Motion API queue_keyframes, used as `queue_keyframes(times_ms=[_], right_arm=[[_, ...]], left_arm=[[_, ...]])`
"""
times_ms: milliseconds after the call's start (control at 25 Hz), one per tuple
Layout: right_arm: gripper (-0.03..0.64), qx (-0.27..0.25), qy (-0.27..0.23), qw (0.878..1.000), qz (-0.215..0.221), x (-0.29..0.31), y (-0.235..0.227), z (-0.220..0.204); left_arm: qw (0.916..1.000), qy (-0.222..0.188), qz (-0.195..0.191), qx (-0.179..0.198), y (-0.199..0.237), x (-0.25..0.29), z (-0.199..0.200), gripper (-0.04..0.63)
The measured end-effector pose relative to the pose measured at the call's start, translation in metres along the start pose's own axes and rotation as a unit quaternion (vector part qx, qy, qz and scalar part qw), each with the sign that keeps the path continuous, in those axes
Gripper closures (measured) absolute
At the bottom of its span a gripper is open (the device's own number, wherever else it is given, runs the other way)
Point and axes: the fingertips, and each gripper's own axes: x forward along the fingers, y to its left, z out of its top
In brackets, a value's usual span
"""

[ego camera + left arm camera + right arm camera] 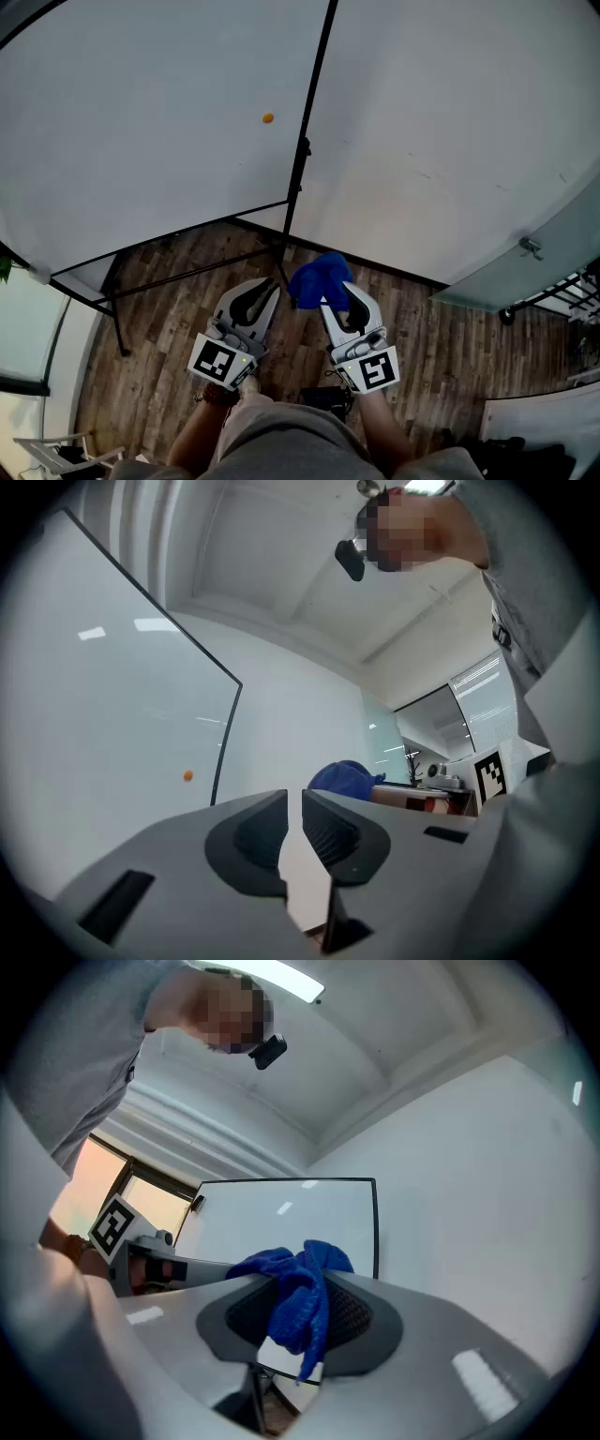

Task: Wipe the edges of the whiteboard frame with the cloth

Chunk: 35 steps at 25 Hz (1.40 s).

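Note:
The whiteboard (141,122) fills the upper left of the head view, with its black frame edge (309,112) running down the middle and a small orange magnet (268,118) on it. My right gripper (336,298) is shut on a bunched blue cloth (317,277), held low, just below and right of the frame's bottom corner. The right gripper view shows the cloth (295,1288) draped between the jaws of the right gripper (300,1302), with the whiteboard (291,1222) beyond. My left gripper (272,289) is beside it, jaws together and empty; the left gripper (292,808) points past the frame edge (225,733).
The board's black stand legs (187,274) spread over the wooden floor (441,347). A white wall (450,141) stands behind the board on the right, and a glass door (534,272) at the far right. Dark bags (520,459) lie at the bottom right, and a white chair (56,455) at the bottom left.

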Motion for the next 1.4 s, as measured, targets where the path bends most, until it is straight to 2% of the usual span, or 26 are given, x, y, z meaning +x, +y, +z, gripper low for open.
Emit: queue_keyframes(times_ms=[200, 440, 720, 880, 1000, 1200, 1280, 1400], right_arm=[[0.481, 0.039, -0.002, 0.999, 0.021, 0.011, 0.005, -0.006], [0.48, 0.04, -0.004, 0.999, 0.016, 0.028, -0.008, -0.021], [0.48, 0.057, -0.029, 0.993, 0.095, 0.076, -0.07, -0.034], [0.479, 0.067, -0.049, 0.983, 0.161, 0.111, -0.121, -0.031], [0.48, 0.078, -0.067, 0.975, 0.195, 0.136, -0.158, -0.021], [0.482, 0.086, -0.089, 0.955, 0.269, 0.177, -0.199, -0.002], [0.482, 0.087, -0.094, 0.949, 0.288, 0.195, -0.211, 0.002], [0.482, 0.094, -0.108, 0.942, 0.303, 0.22, -0.222, 0.013]], left_arm=[[0.9995, 0.016, -0.028, -0.008, 0.01, 0.001, -0.006, 0.543], [0.9982, 0.037, -0.047, -0.01, 0.028, 0.021, -0.023, 0.543], [0.9967, 0.052, -0.052, -0.034, 0.048, 0.093, -0.04, 0.543], [0.9964, 0.057, -0.057, -0.026, 0.058, 0.148, -0.041, 0.546], [0.9976, 0.048, -0.036, -0.034, 0.075, 0.185, -0.032, 0.546], [0.9989, 0.027, -0.011, -0.037, 0.094, 0.227, -0.011, 0.546], [0.9984, 0.023, -0.015, -0.05, 0.105, 0.242, -0.003, 0.546], [0.9964, 0.018, -0.048, -0.067, 0.12, 0.261, 0.012, 0.551]])
